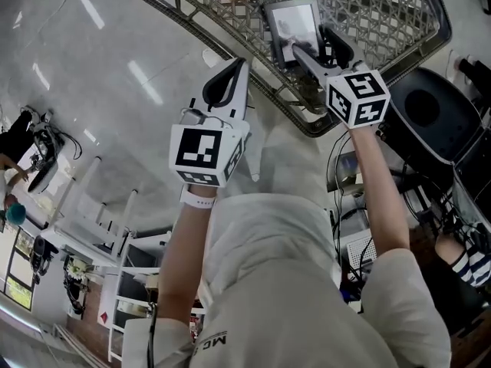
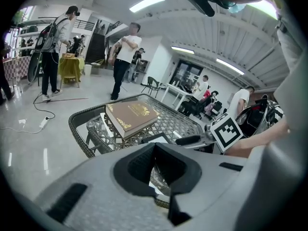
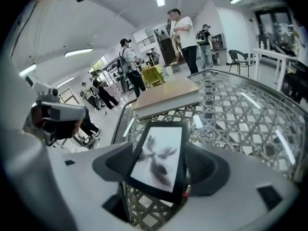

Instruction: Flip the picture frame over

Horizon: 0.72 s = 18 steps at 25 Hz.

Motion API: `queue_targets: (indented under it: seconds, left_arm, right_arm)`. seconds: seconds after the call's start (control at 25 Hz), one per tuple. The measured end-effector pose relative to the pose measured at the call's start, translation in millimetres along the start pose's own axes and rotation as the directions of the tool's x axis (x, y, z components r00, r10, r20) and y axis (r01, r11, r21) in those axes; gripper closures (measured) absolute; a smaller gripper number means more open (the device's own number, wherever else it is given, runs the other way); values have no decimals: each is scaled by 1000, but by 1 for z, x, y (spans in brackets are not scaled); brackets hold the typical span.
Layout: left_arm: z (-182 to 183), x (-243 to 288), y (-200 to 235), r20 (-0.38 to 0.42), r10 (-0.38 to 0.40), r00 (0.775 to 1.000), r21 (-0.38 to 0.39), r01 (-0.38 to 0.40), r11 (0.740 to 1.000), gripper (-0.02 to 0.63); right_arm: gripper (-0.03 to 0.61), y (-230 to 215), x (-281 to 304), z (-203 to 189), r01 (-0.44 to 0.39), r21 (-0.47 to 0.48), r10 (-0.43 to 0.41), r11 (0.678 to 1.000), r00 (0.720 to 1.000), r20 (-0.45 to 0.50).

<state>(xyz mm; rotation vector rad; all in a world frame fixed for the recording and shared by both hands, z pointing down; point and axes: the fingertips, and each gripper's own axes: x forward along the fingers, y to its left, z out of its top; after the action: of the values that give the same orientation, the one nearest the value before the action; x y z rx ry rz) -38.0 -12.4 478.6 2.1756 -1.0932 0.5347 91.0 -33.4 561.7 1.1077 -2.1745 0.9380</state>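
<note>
Picture frame (image 3: 161,146) is sitting between the jaws of your right gripper (image 3: 160,166), print side facing up. The jaws are standing at full spread, with the pads just beside the frame's two long edges. I'm reading no squeeze, so I'm treating it as not gripped.

You're straddling the short width at the near end. That makes sense: it's putting the roll axis along the frame's length, so a wrist roll would be doing the flip rather than a lift-and-drop. I can't tell whether the near end is lying flat or riding slightly up off the lattice.

Frame is lying on the wicker-lattice bench (image 3: 240,124), close to the rim on your side. It's lying just short of the book (image 3: 166,97) and apart from it. Being that near the rim is giving your jaws easy access, but it's also the risk: a slip there is likely sending it to the floor (image 1: 92,67).

Your left gripper (image 2: 156,153) is hovering off the bench, over the floor, jaws closed tip to tip on nothing. I'm judging it's parked there to leave swing room for the right one.

With the print showing up now, if face-down is the target, the flip isn't done yet. You're needing a firm close on the long edges first.
</note>
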Motion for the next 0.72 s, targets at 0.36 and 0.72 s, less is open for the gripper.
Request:
queue_targets:
  seconds: [0.36, 0.72]
  left_arm:
    - [28, -18, -4, 33, 2, 999, 50, -3, 999, 589]
    - [73, -68, -23, 112, 2, 994, 67, -10, 998, 589]
  right_arm:
    - [273, 29, -25, 31, 51, -110, -47, 993, 998, 40]
    - [403, 63, -88, 81, 143, -174, -122, 974, 984, 127]
